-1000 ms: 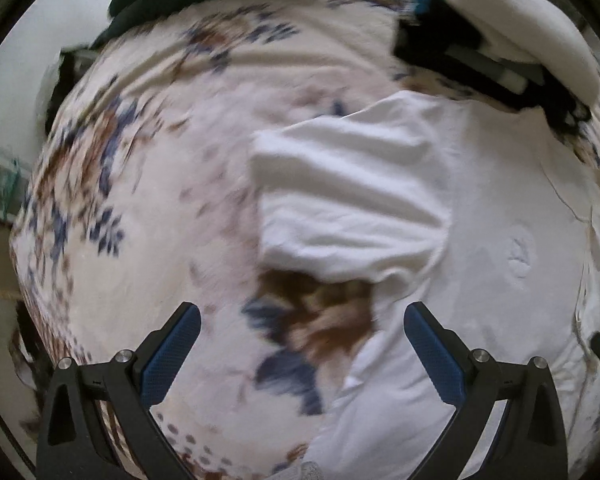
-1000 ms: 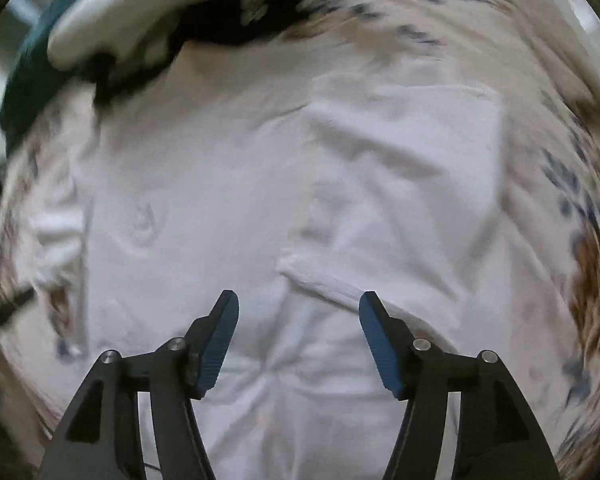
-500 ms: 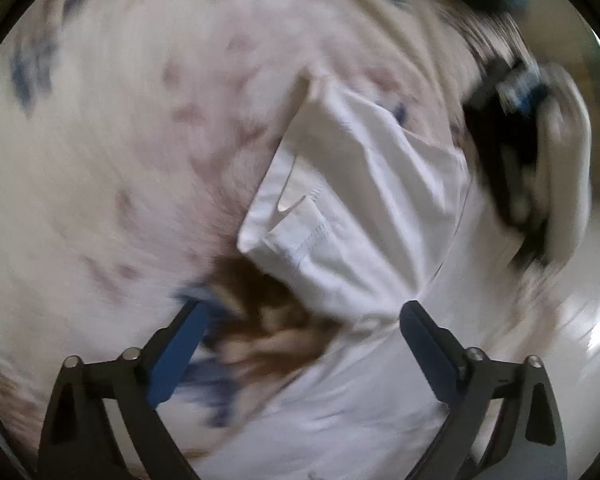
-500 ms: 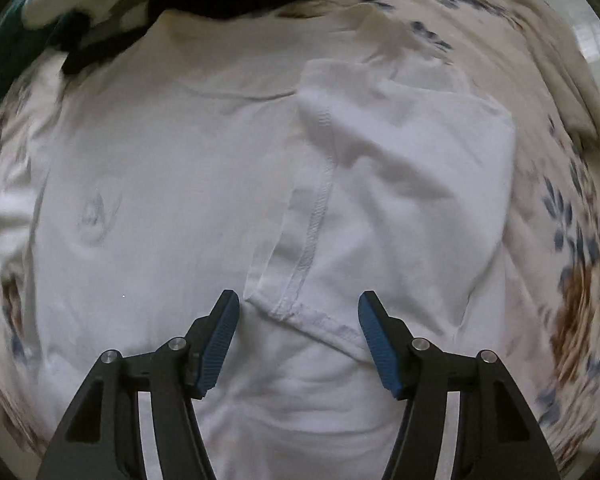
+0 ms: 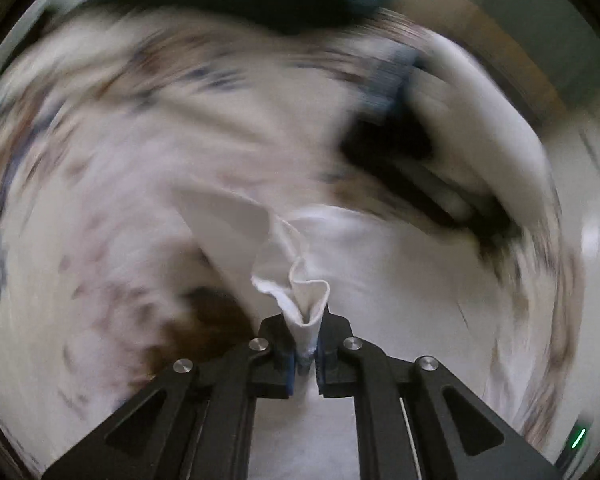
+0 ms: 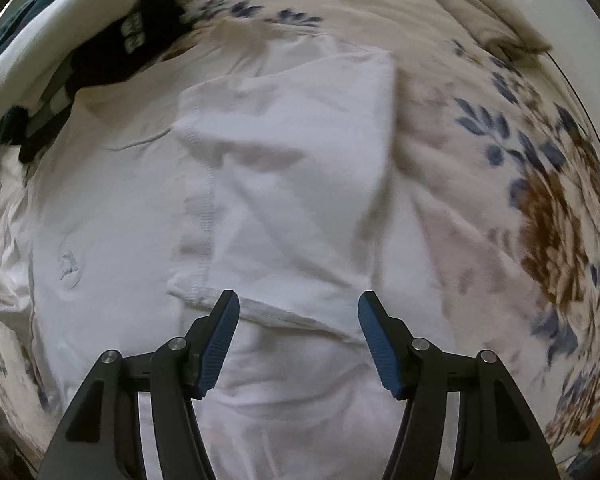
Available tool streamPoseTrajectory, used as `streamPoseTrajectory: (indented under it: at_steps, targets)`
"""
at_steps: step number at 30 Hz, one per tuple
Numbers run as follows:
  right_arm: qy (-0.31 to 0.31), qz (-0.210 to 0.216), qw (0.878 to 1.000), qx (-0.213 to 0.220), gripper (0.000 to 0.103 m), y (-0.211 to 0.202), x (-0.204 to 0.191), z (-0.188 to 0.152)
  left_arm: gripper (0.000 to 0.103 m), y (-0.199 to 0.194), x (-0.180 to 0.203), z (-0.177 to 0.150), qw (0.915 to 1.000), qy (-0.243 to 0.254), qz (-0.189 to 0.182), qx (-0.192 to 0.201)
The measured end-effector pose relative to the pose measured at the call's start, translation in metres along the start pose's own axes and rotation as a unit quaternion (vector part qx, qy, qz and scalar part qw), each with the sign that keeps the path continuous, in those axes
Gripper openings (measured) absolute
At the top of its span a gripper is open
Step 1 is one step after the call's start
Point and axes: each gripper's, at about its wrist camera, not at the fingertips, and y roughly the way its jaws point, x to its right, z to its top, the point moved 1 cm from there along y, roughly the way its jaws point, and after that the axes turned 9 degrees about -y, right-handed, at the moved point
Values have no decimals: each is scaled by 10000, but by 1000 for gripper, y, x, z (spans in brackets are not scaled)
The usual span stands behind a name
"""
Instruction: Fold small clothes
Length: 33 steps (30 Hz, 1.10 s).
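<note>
A small white shirt (image 6: 112,216) lies spread on a floral bedspread (image 6: 548,184). Its sleeve (image 6: 300,168) on the right side is folded inward over the body. My right gripper (image 6: 298,344) is open and empty, hovering just above the lower hem of that folded sleeve. My left gripper (image 5: 305,354) is shut on a bunched corner of the shirt's other sleeve (image 5: 296,292) and holds it lifted off the bedspread. The left wrist view is heavily blurred by motion.
A pile of black, white and dark teal clothes (image 6: 80,52) lies at the far left of the bed; it also shows in the left wrist view (image 5: 432,152). A beige cloth (image 6: 496,12) sits at the far right edge. The bedspread (image 5: 80,208) surrounds the shirt.
My left gripper has closed on the sleeve corner and lifted it, swinging fast. My right gripper has stayed open and moved slightly nearer the folded sleeve's hem.
</note>
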Motion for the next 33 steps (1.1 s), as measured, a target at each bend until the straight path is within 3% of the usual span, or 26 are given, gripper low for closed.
streamPoseTrajectory:
  at_steps: [3, 5, 7, 8, 10, 11, 12, 17, 20, 22, 25, 28, 33]
  targets:
    - [140, -24, 9999, -3, 64, -7, 26, -9, 6, 10, 61, -32, 9927, 1136, -293, -297]
    - [198, -63, 9998, -38, 64, -10, 40, -14, 9, 18, 93, -63, 9812, 1795, -448, -558]
    - [262, -12, 9996, -90, 64, -14, 52, -21, 11, 23, 106, -79, 9745, 2053, -496, -758]
    - [276, 22, 9996, -111, 64, -16, 56, -23, 16, 23, 107, -85, 9731, 2091, -496, -834]
    - [313, 122, 9993, -139, 64, -23, 66, -27, 42, 24, 103, -86, 9741, 2014, -485, -905]
    - [328, 155, 9992, -142, 64, -24, 61, -21, 65, 23, 97, -84, 9756, 1939, -441, -925]
    - [338, 241, 9990, -148, 64, -28, 65, -20, 77, 21, 88, -78, 9791, 1797, -372, -876]
    - [343, 1215, 9917, -224, 65, -40, 65, -11, 78, -6, 39, -49, 9897, 1349, 101, -466]
    - [198, 1557, 9873, -226, 65, -37, 39, -7, 78, 9, 25, -36, 9887, 1341, 553, -377]
    - [45, 1771, 9839, -229, 65, -27, 25, 10, 78, 28, 19, -35, 9833, 1514, 857, -544]
    - [-286, 1745, 9837, -324, 65, -14, -10, 23, 78, 53, 14, -45, 9726, 1848, 1172, -786]
    - [-749, 1163, 9862, -905, 65, 8, -37, 19, 78, 58, 11, -52, 9702, 1908, 1211, -879]
    - [-375, 1314, 9878, -744, 65, -28, 13, 6, 78, 8, 19, -45, 9765, 1877, 956, -461]
